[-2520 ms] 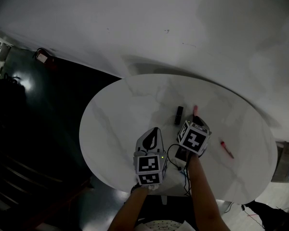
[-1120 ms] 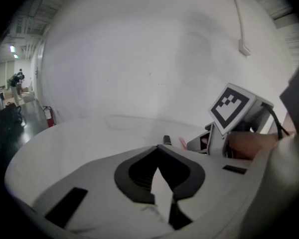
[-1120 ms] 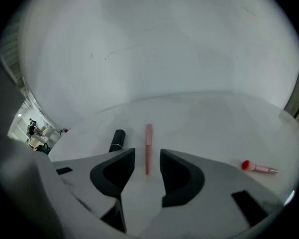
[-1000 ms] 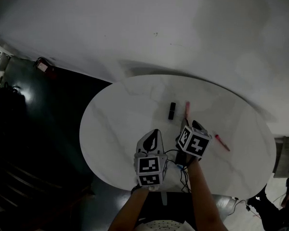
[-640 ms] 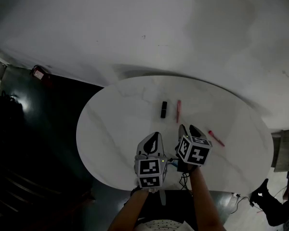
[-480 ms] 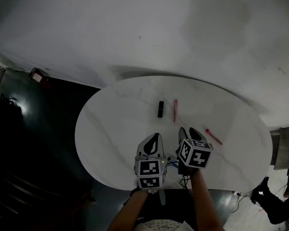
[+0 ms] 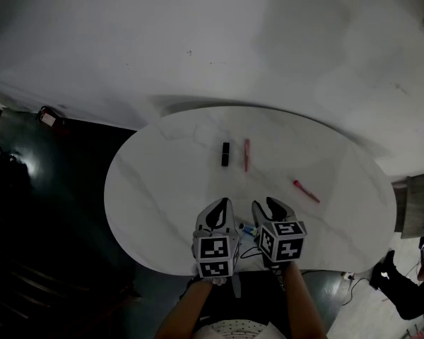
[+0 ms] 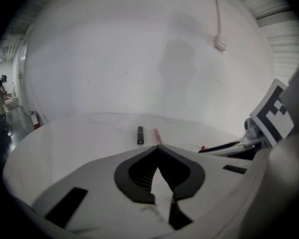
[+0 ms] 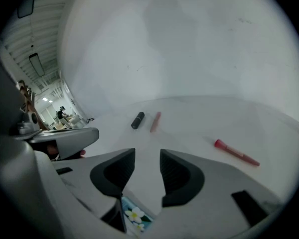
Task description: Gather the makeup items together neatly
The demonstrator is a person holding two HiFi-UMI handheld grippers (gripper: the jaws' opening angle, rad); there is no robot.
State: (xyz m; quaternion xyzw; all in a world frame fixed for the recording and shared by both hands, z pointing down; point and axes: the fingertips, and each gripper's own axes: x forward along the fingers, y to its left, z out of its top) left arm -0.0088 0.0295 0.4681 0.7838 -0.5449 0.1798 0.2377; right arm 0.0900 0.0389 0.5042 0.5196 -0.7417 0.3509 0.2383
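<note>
A round white marble bench (image 7: 155, 189) fills the middle of the head view, with 3 makeup items on it. A short black lipstick tube (image 7: 225, 154) lies just above the centre of the frame, and a slim pink stick (image 7: 246, 155) lies just beside it on its right, roughly parallel and not touching. A red stick (image 7: 305, 191) lies well apart from the pair, lower and to the right, on a slant. Both tools sit at the lower centre of the frame, side by side over the bench's near edge. The left hand-held gripper (image 8: 157, 148) has its jaw tips pressed together with nothing between them; the black tube and the pink stick show just past its tips. The right hand-held gripper (image 9: 148, 153) stands wide, with only bare bench in the gap and the red stick off to the right.
</note>
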